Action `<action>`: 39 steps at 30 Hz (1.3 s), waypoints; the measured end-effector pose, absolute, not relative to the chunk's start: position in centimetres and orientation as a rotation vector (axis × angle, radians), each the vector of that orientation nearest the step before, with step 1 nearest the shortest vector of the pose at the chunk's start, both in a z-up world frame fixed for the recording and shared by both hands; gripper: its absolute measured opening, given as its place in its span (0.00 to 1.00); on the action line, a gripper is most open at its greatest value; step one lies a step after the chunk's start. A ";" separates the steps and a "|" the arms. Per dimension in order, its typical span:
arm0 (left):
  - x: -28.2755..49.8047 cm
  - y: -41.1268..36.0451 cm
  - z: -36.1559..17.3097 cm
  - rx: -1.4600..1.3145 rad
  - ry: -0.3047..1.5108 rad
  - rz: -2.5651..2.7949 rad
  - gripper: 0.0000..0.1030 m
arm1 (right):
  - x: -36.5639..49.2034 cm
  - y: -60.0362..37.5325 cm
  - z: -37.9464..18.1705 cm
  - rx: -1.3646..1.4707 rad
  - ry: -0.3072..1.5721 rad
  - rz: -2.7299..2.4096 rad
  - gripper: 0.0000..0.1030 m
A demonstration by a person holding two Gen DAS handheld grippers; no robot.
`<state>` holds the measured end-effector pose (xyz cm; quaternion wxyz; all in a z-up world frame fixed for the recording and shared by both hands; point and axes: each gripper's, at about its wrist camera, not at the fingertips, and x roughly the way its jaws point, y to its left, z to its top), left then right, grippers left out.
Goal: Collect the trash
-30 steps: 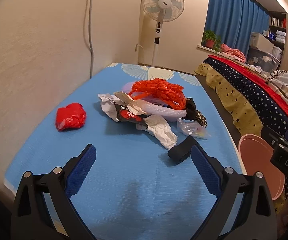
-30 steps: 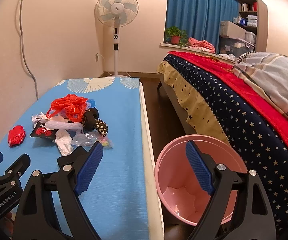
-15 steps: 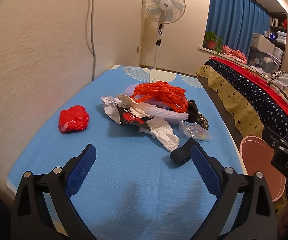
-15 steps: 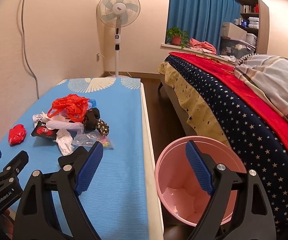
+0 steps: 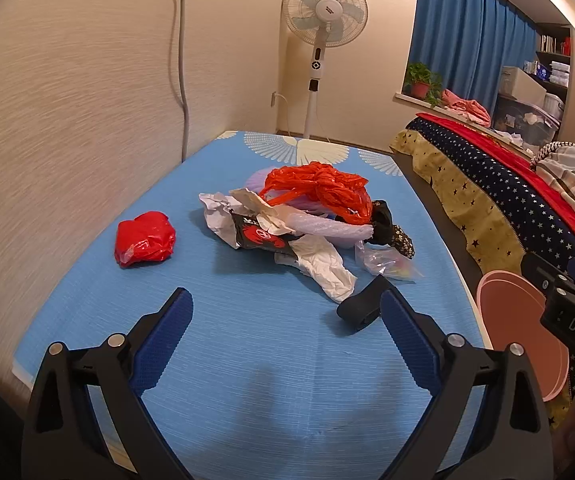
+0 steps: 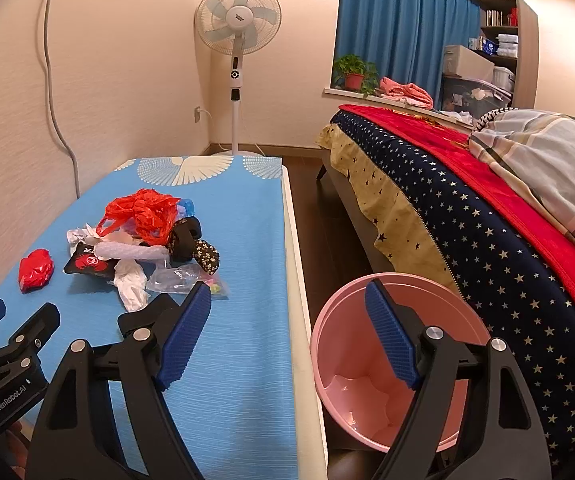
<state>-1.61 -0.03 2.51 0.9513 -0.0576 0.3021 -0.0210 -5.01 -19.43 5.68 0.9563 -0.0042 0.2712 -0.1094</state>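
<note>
A pile of trash lies on the blue mat point(image 5: 247, 340): an orange-red plastic bag point(image 5: 323, 188), crumpled white paper point(image 5: 323, 264), a black wrapper point(image 5: 259, 236), a clear bag point(image 5: 387, 266) and a black strap point(image 5: 361, 304). A separate red crumpled bag point(image 5: 143, 238) lies to the left. My left gripper point(image 5: 287, 328) is open and empty, short of the pile. My right gripper point(image 6: 287, 332) is open and empty, above the mat's right edge and the pink bin point(image 6: 387, 360). The pile point(image 6: 147, 236) also shows in the right wrist view.
The pink bin point(image 5: 519, 332) stands on the floor between the mat and a bed point(image 6: 467, 208) with a starry cover. A standing fan point(image 6: 237, 24) is at the far end. A wall point(image 5: 67, 120) runs along the mat's left side.
Both grippers have drifted slightly; the views shifted a little. Nothing was grasped and the trash has not moved.
</note>
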 end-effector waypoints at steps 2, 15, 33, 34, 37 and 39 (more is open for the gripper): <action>-2.0 -0.3 2.4 -0.116 0.613 -0.042 0.87 | -5.0 -19.4 5.7 -0.011 0.550 -0.222 0.76; -2.2 -0.5 2.5 -0.119 0.614 -0.051 0.77 | -4.7 -19.5 5.6 0.031 0.569 -0.209 0.66; 2.0 2.9 1.5 -0.177 0.628 0.158 0.55 | 1.4 -18.9 3.6 0.183 0.611 -0.030 0.42; 2.4 3.0 1.4 -0.181 0.630 0.172 0.55 | 1.8 -18.9 3.4 0.189 0.615 -0.024 0.42; 3.4 3.5 1.1 -0.179 0.634 0.216 0.55 | 3.4 -19.0 2.5 0.202 0.623 -0.012 0.42; 3.8 3.8 0.9 -0.177 0.630 0.247 0.55 | 4.5 -18.9 2.0 0.211 0.631 -0.003 0.42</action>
